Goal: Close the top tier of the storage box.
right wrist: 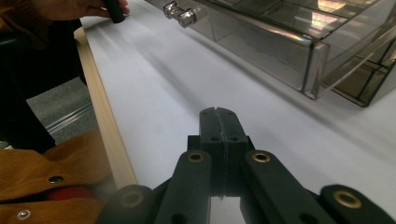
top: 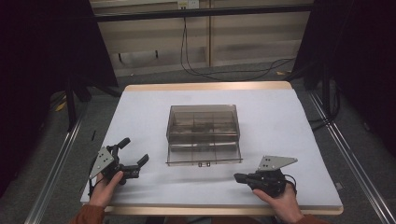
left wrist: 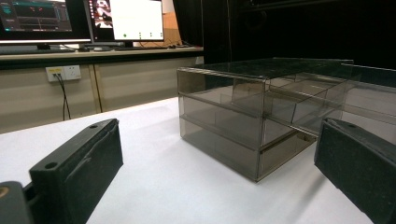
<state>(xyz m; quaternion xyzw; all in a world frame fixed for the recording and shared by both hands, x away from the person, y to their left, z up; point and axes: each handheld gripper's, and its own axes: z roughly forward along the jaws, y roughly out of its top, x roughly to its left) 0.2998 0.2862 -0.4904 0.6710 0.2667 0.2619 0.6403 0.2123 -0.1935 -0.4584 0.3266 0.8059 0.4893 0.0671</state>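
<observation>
A smoky clear drawer box [top: 203, 133] sits mid-table [top: 289, 121], its lower drawer pulled out toward the person. The left gripper [top: 132, 153], left of the box, has its jaws wide apart and empty. The right gripper [top: 239, 177], right of the box's front, has its jaws pressed together on nothing. The right gripper view shows the drawer's two clear knobs [right wrist: 180, 14]; the left gripper view shows monitors [left wrist: 81, 21] beyond the box.

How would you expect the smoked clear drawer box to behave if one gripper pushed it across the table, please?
The drawer box looks like thin rigid plastic, so probably stiff yet light. On the smooth white table it would likely slide rather than tip, being low and wide. Its lower drawer, partly out, might shift.
</observation>
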